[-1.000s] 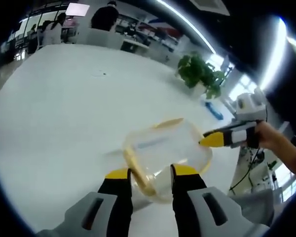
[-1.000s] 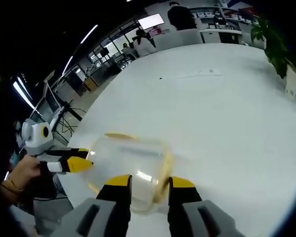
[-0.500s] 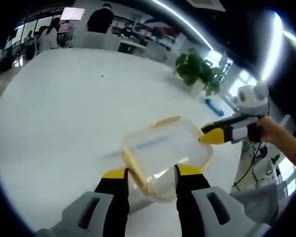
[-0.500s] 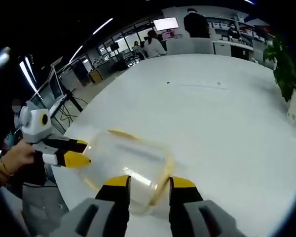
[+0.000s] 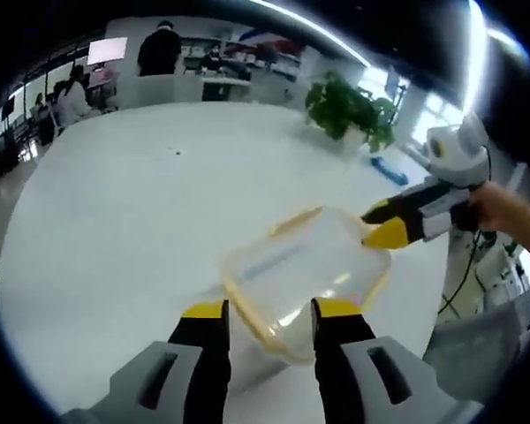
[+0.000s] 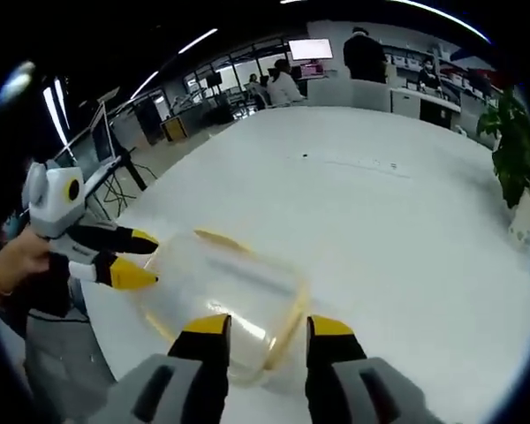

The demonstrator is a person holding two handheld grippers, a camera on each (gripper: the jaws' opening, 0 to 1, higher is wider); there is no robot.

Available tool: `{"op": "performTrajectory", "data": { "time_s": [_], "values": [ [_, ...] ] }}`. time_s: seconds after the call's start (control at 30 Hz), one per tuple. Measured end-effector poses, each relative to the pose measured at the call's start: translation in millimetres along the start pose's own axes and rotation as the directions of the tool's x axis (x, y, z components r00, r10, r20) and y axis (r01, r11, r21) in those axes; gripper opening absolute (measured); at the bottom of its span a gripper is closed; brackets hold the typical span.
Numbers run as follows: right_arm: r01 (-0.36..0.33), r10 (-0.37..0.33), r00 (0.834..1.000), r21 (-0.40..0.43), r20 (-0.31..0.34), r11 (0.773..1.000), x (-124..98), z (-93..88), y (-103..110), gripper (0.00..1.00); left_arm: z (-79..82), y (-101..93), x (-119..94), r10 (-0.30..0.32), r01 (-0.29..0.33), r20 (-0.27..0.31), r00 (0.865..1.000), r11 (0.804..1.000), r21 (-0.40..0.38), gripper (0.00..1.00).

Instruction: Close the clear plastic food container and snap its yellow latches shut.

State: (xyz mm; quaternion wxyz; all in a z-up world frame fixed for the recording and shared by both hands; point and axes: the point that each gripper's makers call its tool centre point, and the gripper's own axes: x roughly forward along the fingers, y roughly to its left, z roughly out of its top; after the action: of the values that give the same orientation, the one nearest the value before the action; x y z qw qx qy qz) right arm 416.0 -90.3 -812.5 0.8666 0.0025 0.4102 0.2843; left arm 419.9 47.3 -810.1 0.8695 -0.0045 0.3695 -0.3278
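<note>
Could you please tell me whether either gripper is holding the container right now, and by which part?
Nothing is held: both the left gripper and right gripper are open beside the clear container.

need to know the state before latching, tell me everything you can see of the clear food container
The clear food container is a rounded rectangular box of see-through plastic with yellow trim and latches along its edges. Its lid appears to be lying on top. It rests near the edge of the white table. It looks empty. The left gripper and the right gripper are open at opposite sides of it, and contact is unclear. Whether any latch is snapped cannot be told.
</note>
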Motion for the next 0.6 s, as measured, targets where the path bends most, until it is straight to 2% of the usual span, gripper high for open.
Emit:
{"op": "performTrajectory", "data": {
  "time_s": [0.17, 0.3, 0.6],
  "values": [
    [-0.012, 0.012, 1.0, -0.009, 0.022, 1.0, -4, 6.3, 1, 0.33, 7.9, -3.8, -4, -0.012, 0.012, 0.017, 1.0, 1.0, 0.015, 0.39],
    [-0.026, 0.026, 1.0, -0.015, 0.015, 1.0, -5, 5.9, 4, 0.34, 8.3, -7.9, -3, -0.011, 0.011, -0.002, 1.0, 0.997, 0.074, 0.43],
    [-0.06, 0.062, 0.998, -0.05, 0.032, 0.997, -10, 11.2, 13, 0.39, 12.9, -11.1, -6, -0.023, 0.022, 0.005, 1.0, 0.995, 0.102, 0.52]
  ]
}}
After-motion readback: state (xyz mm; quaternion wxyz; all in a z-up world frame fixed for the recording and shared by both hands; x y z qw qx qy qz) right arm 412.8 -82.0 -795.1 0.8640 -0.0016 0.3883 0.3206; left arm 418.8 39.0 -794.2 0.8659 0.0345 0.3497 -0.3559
